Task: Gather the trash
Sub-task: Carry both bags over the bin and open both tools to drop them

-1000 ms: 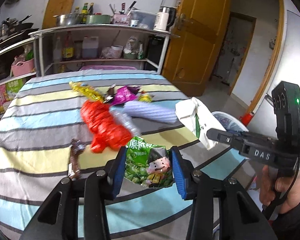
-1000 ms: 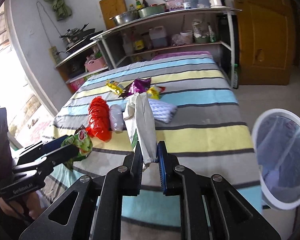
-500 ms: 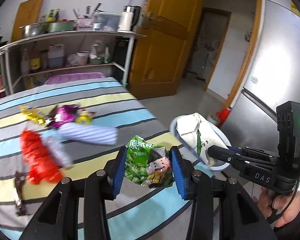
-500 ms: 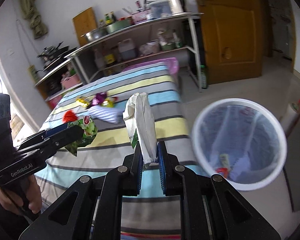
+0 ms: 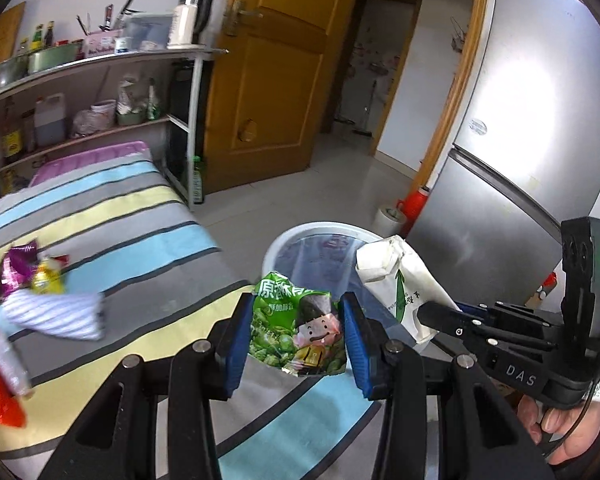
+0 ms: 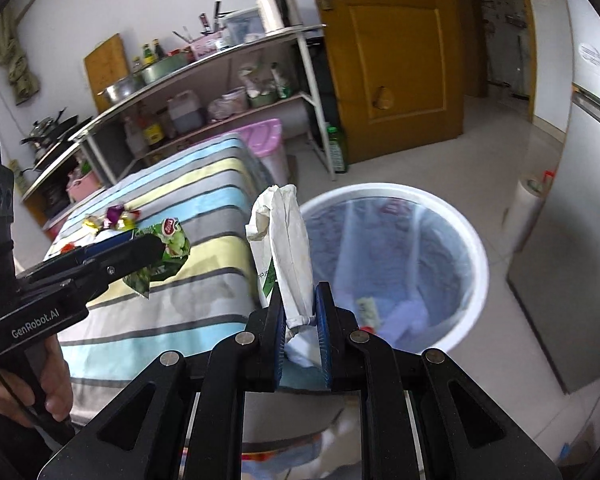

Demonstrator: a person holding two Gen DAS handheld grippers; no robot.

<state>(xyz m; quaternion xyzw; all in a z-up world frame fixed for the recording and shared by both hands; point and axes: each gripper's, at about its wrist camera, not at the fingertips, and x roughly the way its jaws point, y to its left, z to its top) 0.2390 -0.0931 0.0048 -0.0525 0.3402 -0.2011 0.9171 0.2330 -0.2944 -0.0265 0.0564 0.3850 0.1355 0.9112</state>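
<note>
Left hand-held gripper (image 5: 296, 336) pinches a green snack bag (image 5: 296, 328); right hand-held gripper (image 6: 300, 336) clamps a white paper bag (image 6: 286, 248), seemingly beside the bin (image 6: 476, 248).

Bright daylight, fridge (image 5: 512, 128) glare, fisheye-warped edges.

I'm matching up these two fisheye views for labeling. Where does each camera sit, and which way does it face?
Left wrist: sits on the left gripper, faces the bin and door; its fingers clamp a green snack bag.
Right wrist: sits on the right gripper, faces the bin, holding a white paper bag.
Shared: bin, striped bed, both bags, each other's gripper.
</note>
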